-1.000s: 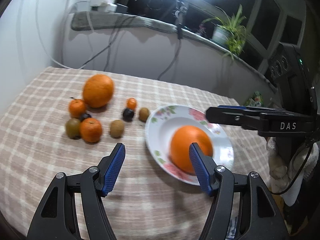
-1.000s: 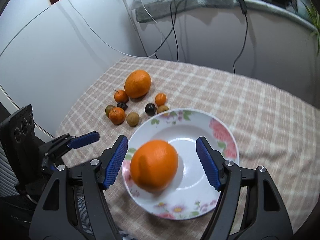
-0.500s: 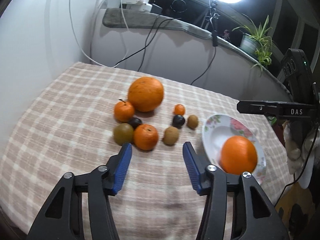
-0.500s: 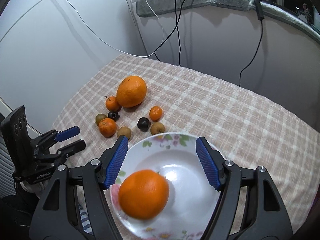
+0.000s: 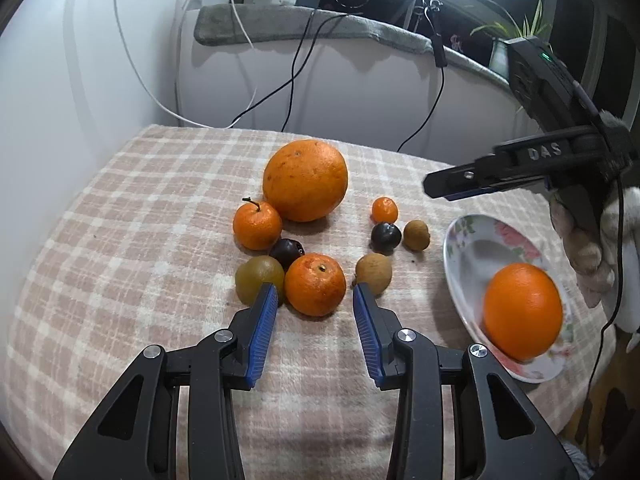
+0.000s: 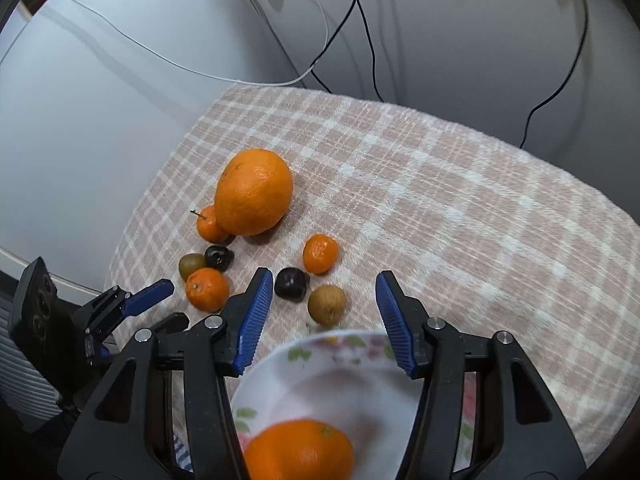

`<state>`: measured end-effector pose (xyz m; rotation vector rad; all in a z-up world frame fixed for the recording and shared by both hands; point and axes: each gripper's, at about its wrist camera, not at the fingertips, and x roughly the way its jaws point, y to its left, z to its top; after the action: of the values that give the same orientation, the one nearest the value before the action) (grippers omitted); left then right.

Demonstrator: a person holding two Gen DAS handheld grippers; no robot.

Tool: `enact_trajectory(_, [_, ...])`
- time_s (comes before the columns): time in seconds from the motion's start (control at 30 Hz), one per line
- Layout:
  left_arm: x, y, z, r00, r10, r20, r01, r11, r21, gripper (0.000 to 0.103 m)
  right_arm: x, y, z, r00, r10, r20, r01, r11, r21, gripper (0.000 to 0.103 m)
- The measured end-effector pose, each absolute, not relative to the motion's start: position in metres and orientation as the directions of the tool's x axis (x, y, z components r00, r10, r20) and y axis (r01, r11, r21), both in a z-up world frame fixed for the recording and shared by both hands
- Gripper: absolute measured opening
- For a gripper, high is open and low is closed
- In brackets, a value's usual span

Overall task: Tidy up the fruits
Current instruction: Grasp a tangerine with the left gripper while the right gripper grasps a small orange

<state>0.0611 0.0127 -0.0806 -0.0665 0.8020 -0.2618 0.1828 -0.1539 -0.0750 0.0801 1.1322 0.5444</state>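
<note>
Fruit count: nine on the cloth, one on the plate

Oranges number two: a big one [image 5: 305,180] on the checked cloth [image 5: 120,240] and a smaller one [image 5: 523,312] lying in the flowered plate [image 5: 460,240] at the table's right edge. Three mandarins sit on the cloth: one with a stem [image 5: 257,225] touching the big orange, one [image 5: 315,284] nearest the left tongs, and a small one [image 5: 385,209] farther right. Two dark plums show: one [image 5: 286,251] wedged among the left cluster, another [image 5: 385,236] just below the small mandarin. One green fruit [image 5: 258,280] sits beside the near mandarin. Two brown fruits lie nearer the plate: one [image 5: 416,235] beside the right plum, one [image 5: 374,274] by the left tongs' right finger.

Left tongs [image 5: 315,300] hover low over the cloth, jaws apart and gripping nothing, their tips flanking the near mandarin without touching it. Right tongs [image 6: 324,280] hang above the plate's far rim, jaws wide apart and empty, pointing toward the loose fruit; the right brown fruit and plum show between the blue fingers.
</note>
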Motion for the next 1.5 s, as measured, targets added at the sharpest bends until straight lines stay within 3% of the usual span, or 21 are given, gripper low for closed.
enact_trajectory(0.4, [0.076,-0.001,-0.089,0.656,-0.222,-0.721,0.246,0.967,-0.073,0.038,0.211,-0.139,-0.101,0.265,0.429,-0.864,-0.362,0.875,0.323,0.053])
enact_trajectory(0.57, [0.078,-0.003,-0.089,0.658,-0.214,-0.722,0.249,0.967,-0.059,0.038,0.215,-0.134,-0.108,0.250,0.415,-0.875,-0.369,0.876,0.311,0.045])
enact_trajectory(0.87, [0.079,-0.005,-0.092,0.659,-0.188,-0.729,0.251,0.968,-0.022,0.038,0.216,-0.126,-0.113,0.234,0.395,-0.888,-0.383,0.877,0.290,0.043])
enact_trajectory(1.03, [0.081,-0.006,-0.093,0.661,-0.182,-0.728,0.260,0.966,-0.006,0.037,0.217,-0.123,-0.117,0.218,0.388,-0.895,-0.387,0.877,0.286,0.033])
enact_trajectory(1.1, [0.081,-0.005,-0.093,0.663,-0.187,-0.725,0.258,0.966,-0.012,0.036,0.217,-0.123,-0.117,0.216,0.394,-0.894,-0.389,0.874,0.291,0.027])
enact_trajectory(1.5, [0.077,0.009,-0.088,0.664,-0.245,-0.706,0.236,0.965,-0.113,0.035,0.213,-0.128,-0.113,0.245,0.399,-0.884,-0.384,0.877,0.289,0.026])
